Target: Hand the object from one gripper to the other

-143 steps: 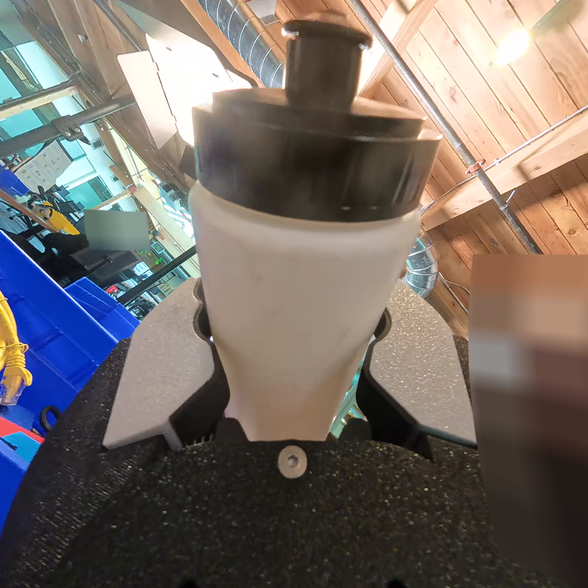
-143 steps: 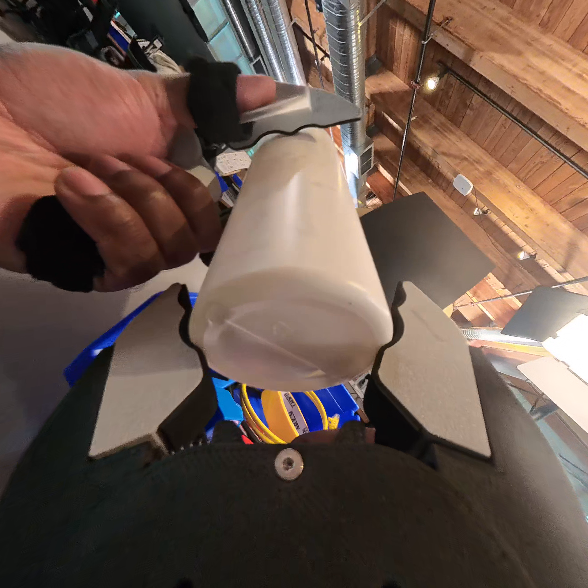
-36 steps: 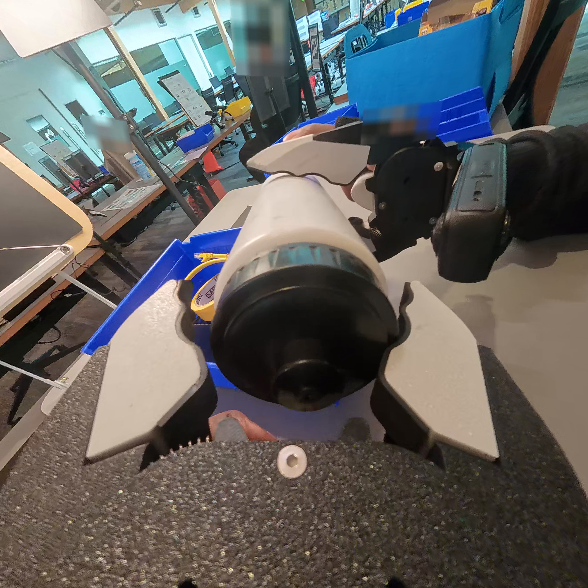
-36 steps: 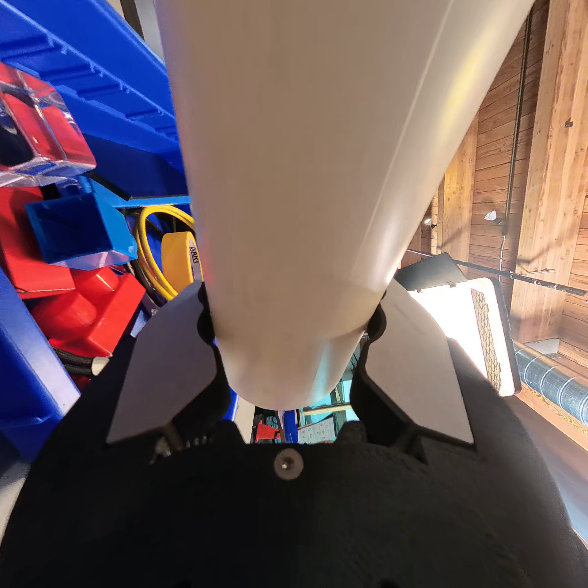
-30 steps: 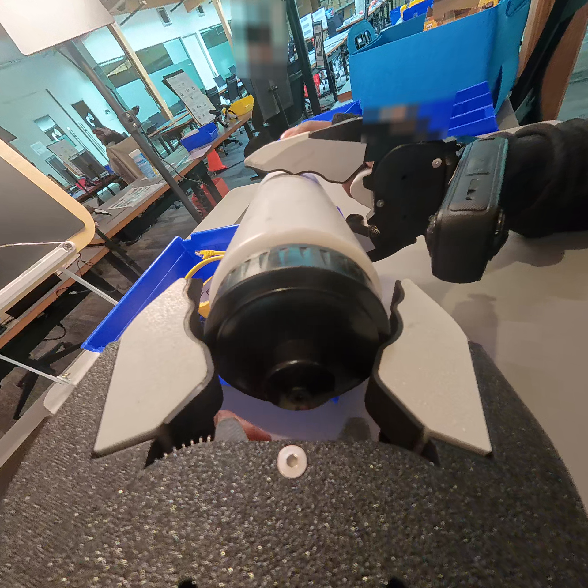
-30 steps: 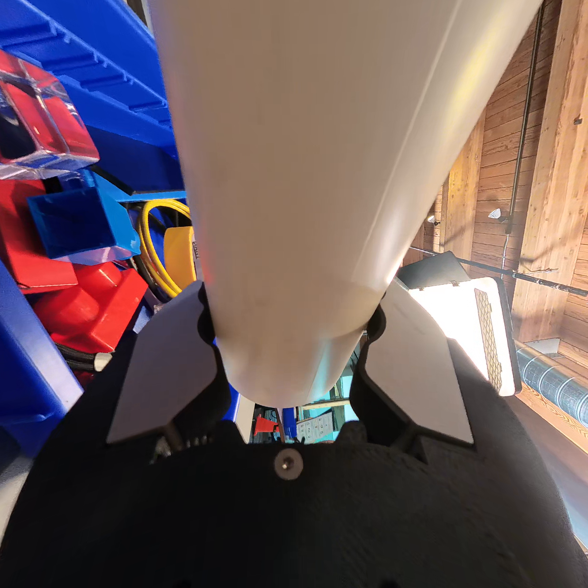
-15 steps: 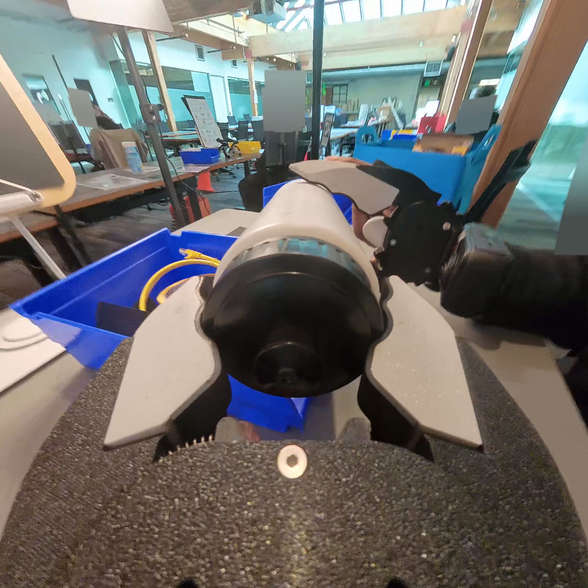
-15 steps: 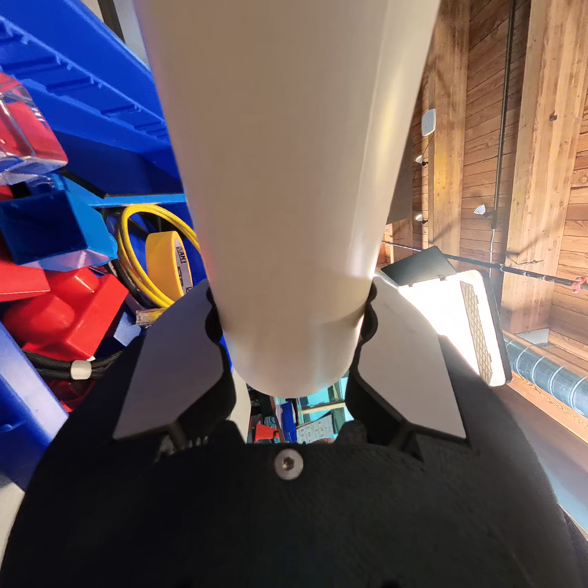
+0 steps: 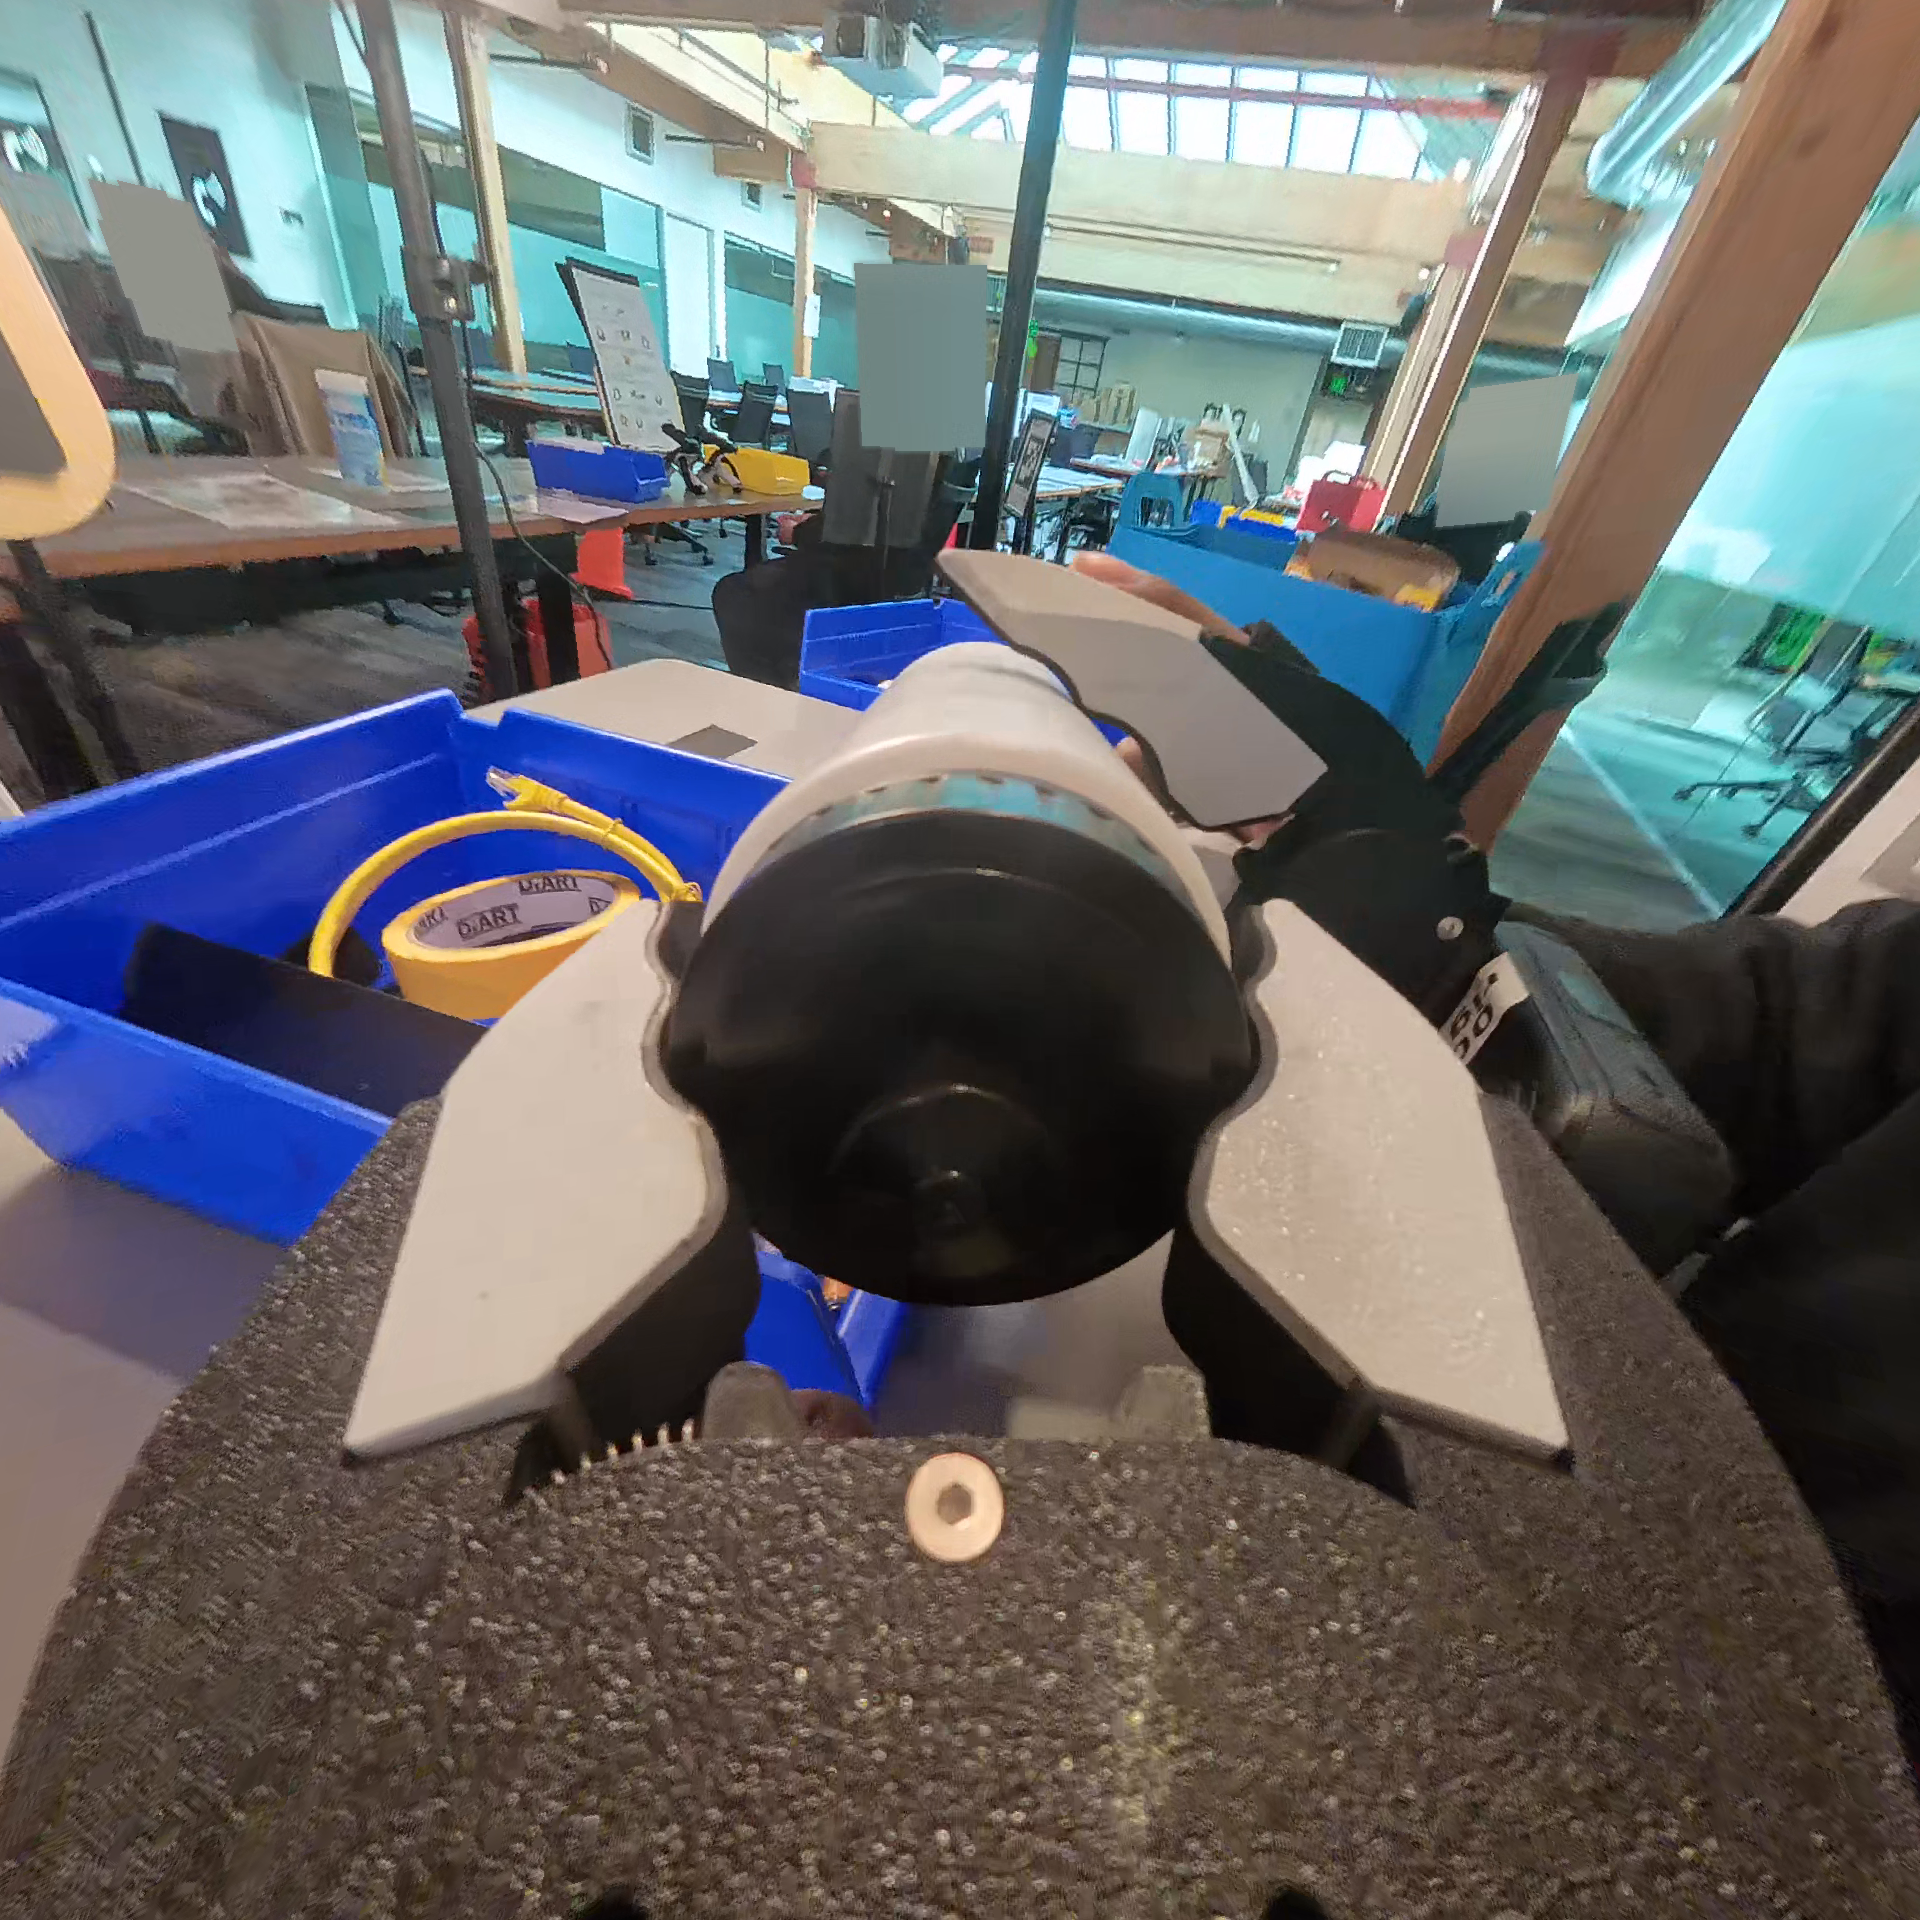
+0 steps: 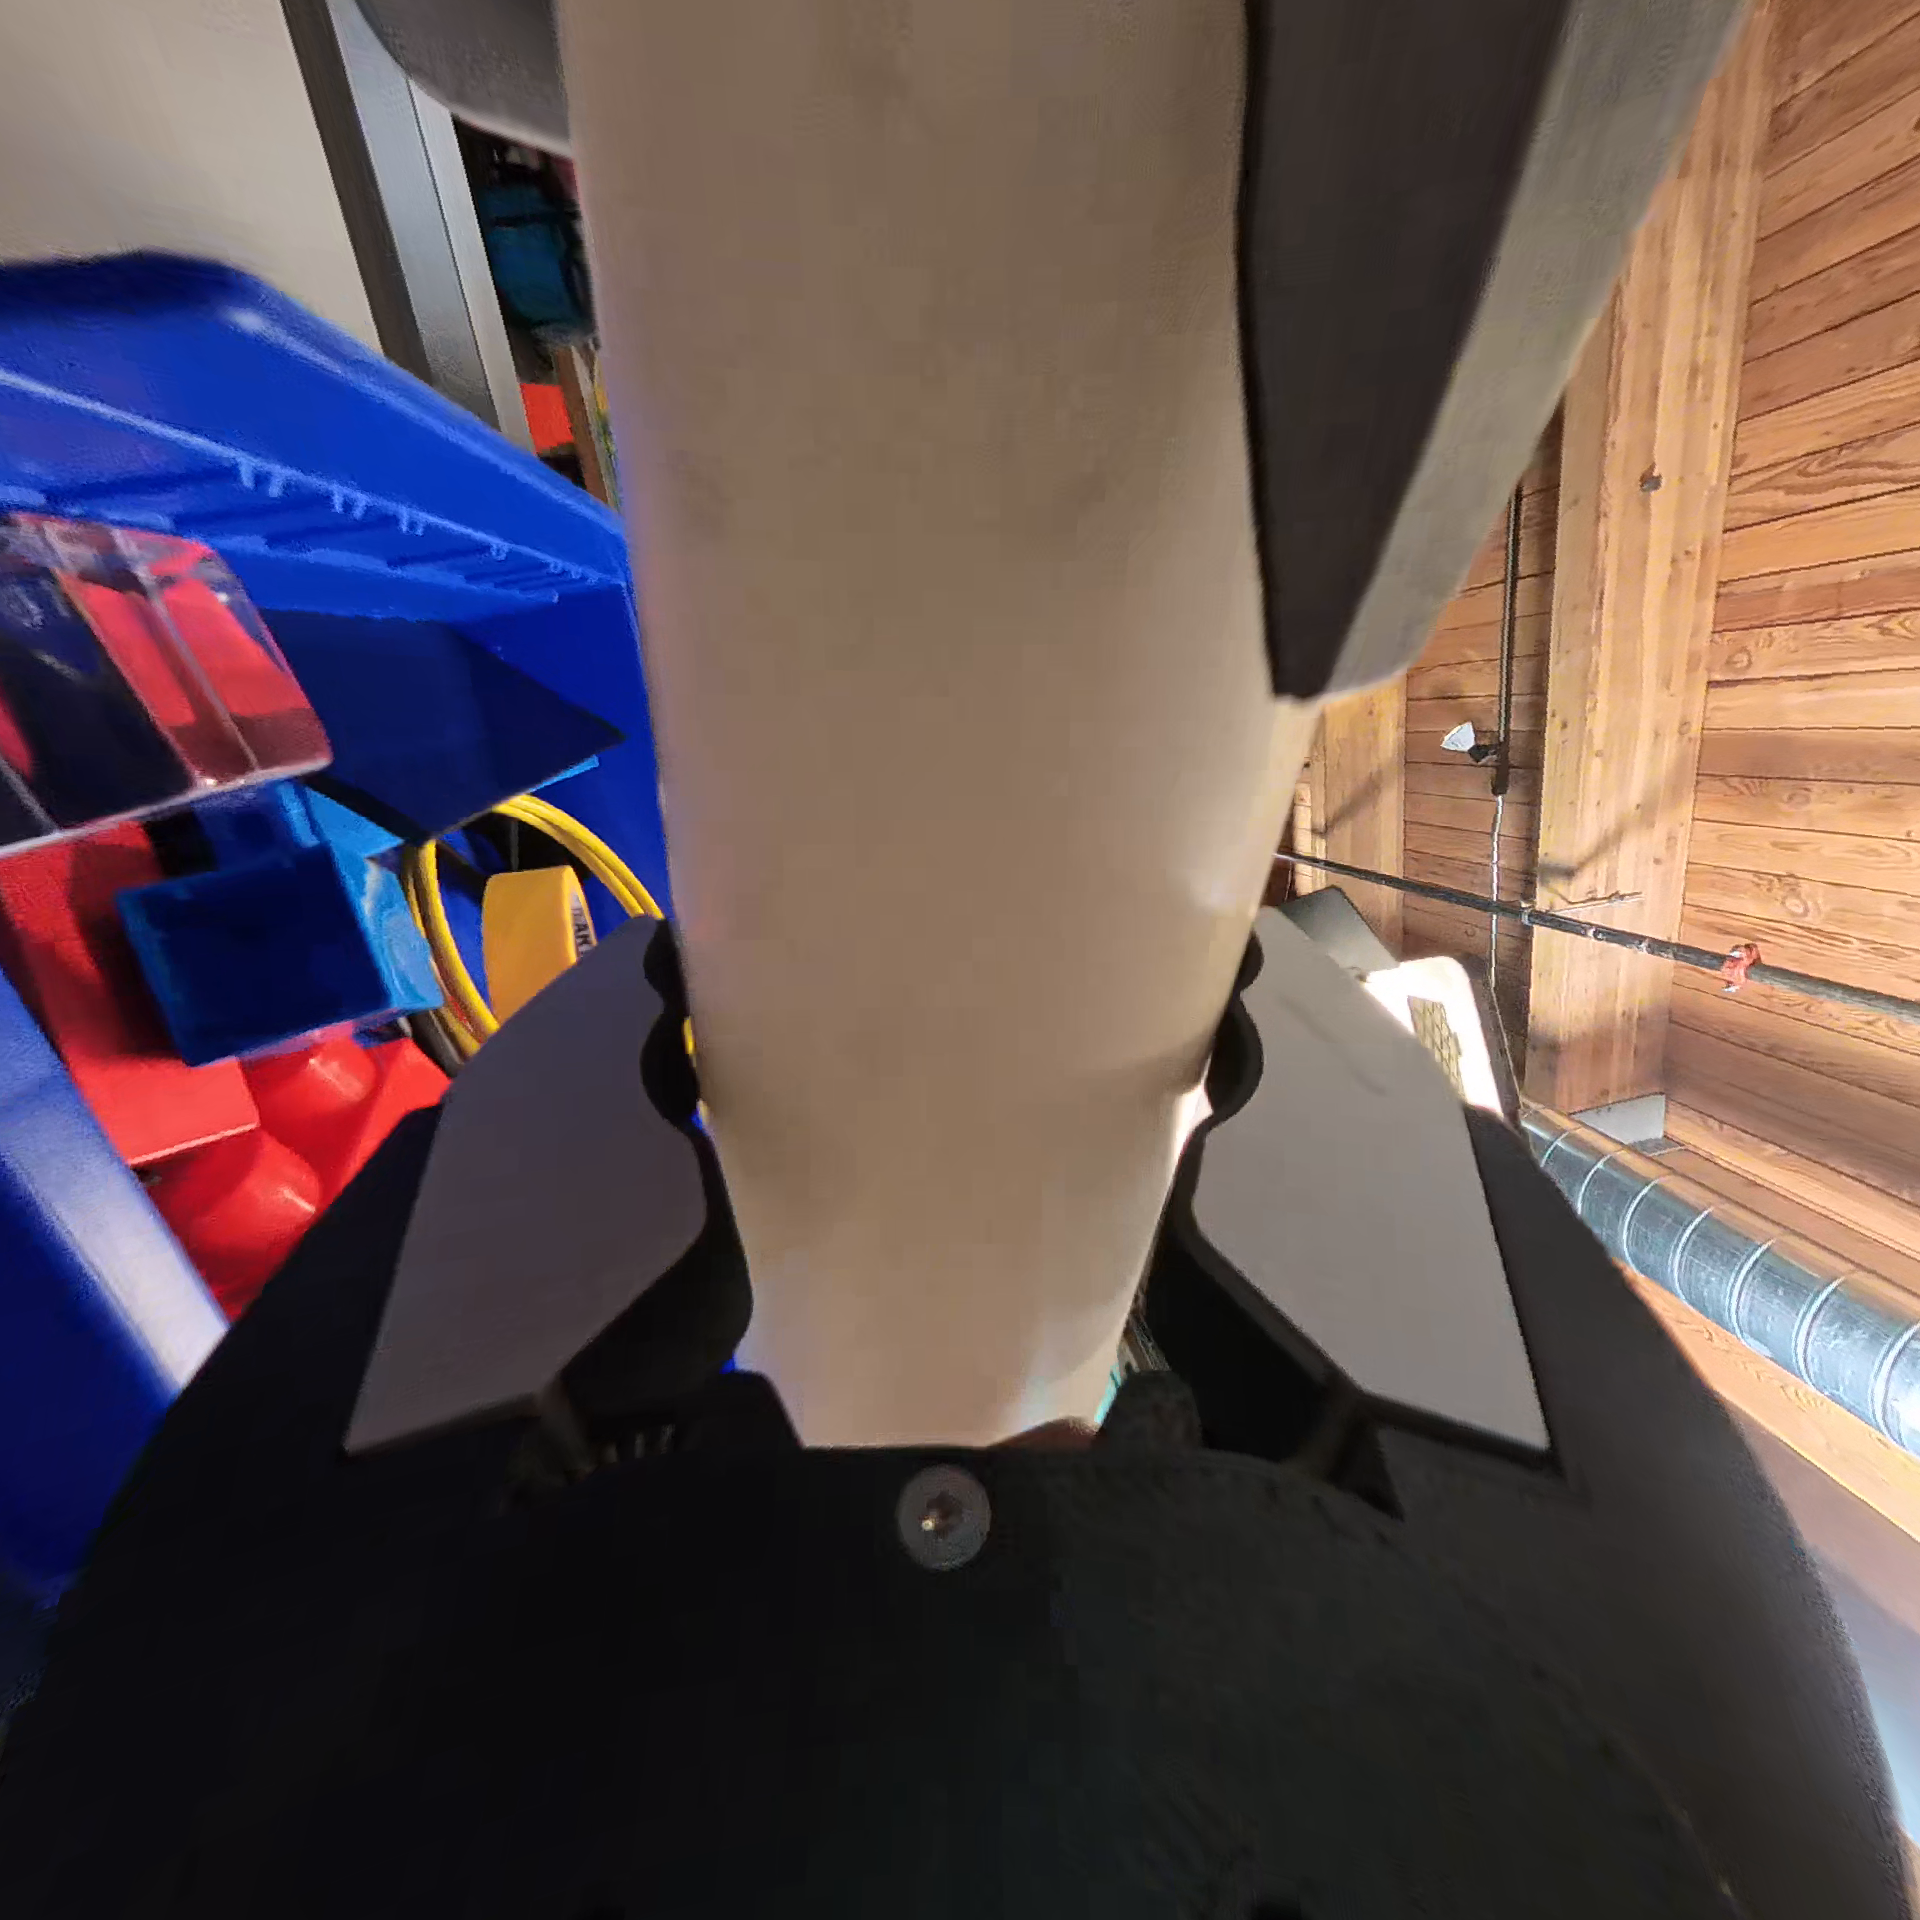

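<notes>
While the left tool (image 9: 951, 1049) clamps the black cap end of the white bottle (image 9: 966, 790), the right tool (image 10: 951, 1049) grips its far end, so both hold it above the grey surface (image 9: 665, 707), beside a blue bin (image 9: 208, 821) with yellow tape (image 9: 499, 940).

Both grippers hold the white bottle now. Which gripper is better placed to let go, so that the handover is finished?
Probably the right. The left gripper clamps the bottle at its black cap, the bottle's axis pointing along its fingers. The right gripper grips the far end crosswise and can open and back off.
</notes>
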### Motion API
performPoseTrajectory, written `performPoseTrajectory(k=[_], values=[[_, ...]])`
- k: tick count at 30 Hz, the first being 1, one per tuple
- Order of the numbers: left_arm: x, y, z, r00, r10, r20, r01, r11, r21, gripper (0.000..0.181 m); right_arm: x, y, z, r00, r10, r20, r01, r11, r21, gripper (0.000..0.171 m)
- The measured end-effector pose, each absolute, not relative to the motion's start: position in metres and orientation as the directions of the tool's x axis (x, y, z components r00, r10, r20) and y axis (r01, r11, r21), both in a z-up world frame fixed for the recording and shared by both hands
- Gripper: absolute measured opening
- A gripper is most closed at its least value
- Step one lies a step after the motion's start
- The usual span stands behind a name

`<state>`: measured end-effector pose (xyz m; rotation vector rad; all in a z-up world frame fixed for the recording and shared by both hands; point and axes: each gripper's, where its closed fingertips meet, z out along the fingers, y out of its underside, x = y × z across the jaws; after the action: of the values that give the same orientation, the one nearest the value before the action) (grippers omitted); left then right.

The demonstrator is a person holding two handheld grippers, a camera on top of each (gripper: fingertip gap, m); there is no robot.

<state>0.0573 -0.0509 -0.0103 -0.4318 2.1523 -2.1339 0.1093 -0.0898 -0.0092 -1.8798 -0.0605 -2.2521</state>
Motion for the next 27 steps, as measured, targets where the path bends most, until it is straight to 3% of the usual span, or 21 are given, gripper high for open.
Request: performPoseTrajectory(k=[6, 8, 11, 14, 18, 22, 27], values=[[0.044, -0.05, -0.001, -0.981, -0.162, 0.104, -0.103, -0.017, -0.995, 0.095, 0.105, -0.09, -0.005, -0.135, -0.193, 0.972, 0.224, -0.961, -0.16, 0.098], [0.038, -0.048, 0.007, -0.987, -0.131, 0.09, -0.084, -0.056, -0.995, 0.095, 0.103, -0.089, -0.005, -0.077, -0.265, 0.961, 0.253, -0.938, -0.238, 0.097], [0.033, -0.041, 0.021, -0.994, -0.101, 0.047, -0.034, -0.128, -0.991, 0.1, 0.1, -0.084, -0.005, 0.106, -0.451, 0.886, 0.294, -0.837, -0.461, 0.097], [0.037, -0.027, 0.038, -0.995, -0.075, 0.066, -0.047, -0.238, -0.97, 0.106, 0.093, -0.076, -0.003, 0.391, -0.622, 0.678, 0.278, -0.622, -0.732, 0.097], [0.049, -0.018, 0.04, -0.989, -0.075, 0.127, -0.104, -0.255, -0.961, 0.109, 0.067, -0.052, -0.008, 0.8, -0.569, 0.189, 0.037, -0.268, -0.963, 0.096], [0.042, -0.029, 0.027, -0.989, -0.048, 0.141, -0.133, -0.151, -0.98, 0.119, 0.037, -0.028, -0.016, 0.915, -0.327, -0.236, -0.287, -0.118, -0.951, 0.097], [0.031, -0.043, 0.01, -0.947, 0.063, 0.316, -0.319, -0.047, -0.946, 0.124, 0.011, -0.008, -0.041, 0.902, -0.199, -0.384, -0.423, -0.221, -0.879, 0.096]])
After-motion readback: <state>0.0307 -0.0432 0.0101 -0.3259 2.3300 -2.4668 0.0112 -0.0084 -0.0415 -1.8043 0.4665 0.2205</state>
